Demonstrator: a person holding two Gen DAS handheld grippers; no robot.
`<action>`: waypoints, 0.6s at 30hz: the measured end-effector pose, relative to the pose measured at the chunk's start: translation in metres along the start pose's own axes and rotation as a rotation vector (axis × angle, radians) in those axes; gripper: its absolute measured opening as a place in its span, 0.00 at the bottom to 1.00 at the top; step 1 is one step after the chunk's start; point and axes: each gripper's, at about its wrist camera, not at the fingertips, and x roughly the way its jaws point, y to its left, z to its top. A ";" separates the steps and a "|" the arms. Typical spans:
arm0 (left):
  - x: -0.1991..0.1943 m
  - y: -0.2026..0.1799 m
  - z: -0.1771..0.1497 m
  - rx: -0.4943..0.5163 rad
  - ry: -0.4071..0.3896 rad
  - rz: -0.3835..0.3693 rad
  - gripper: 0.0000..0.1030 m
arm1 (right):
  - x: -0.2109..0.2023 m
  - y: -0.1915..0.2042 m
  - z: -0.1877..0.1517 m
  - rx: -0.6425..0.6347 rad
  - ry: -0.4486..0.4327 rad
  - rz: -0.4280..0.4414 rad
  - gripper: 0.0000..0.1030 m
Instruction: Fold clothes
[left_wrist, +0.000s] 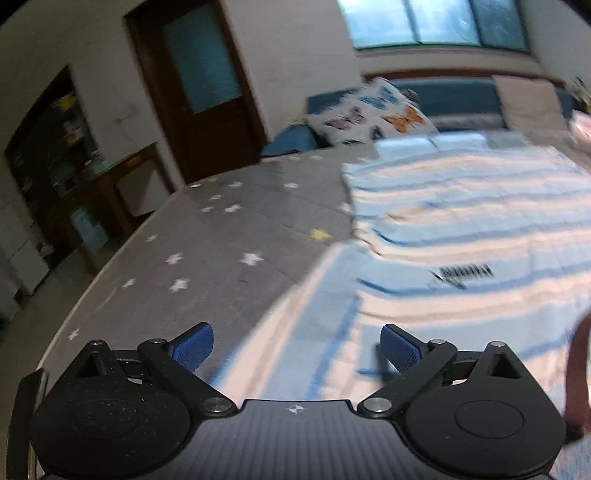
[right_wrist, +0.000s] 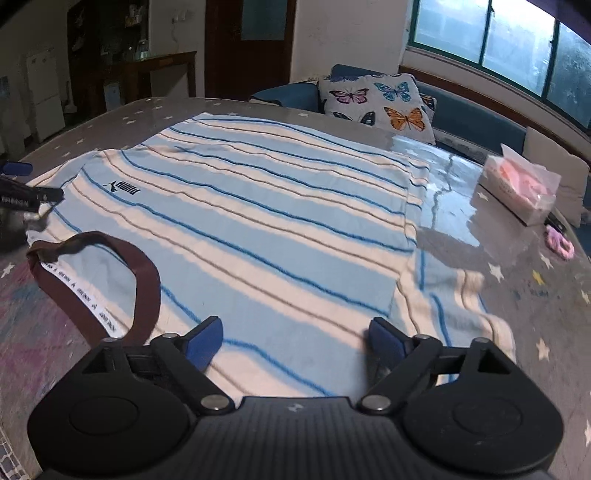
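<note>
Striped T-shirt (right_wrist: 258, 206) spread flat on the star-patterned table (right_wrist: 535, 314), brown collar (right_wrist: 144, 280) nearest the grippers. Left gripper (left_wrist: 297, 350) over the shirt's sleeve side, jaws wide, nothing between them. Right gripper (right_wrist: 295, 341) beside the collar, jaws wide, empty. Tissue pack (right_wrist: 517, 188) lies beyond the shirt's far sleeve.

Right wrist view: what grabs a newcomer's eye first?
The striped T-shirt spread flat over the star-print table, brown collar nearest the camera. Behind it, a butterfly cushion on the blue sofa. Both blue-tipped tongs, right and left, are open and empty.
</note>
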 end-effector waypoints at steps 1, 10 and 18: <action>0.001 0.006 0.004 -0.032 0.000 0.003 0.96 | 0.000 -0.002 -0.002 0.012 0.001 -0.002 0.88; 0.021 0.028 0.022 -0.098 0.065 -0.121 0.64 | 0.002 -0.008 -0.005 0.058 0.002 0.001 0.92; 0.003 0.007 0.018 -0.046 0.020 -0.175 0.14 | 0.003 -0.009 -0.005 0.073 0.003 0.005 0.94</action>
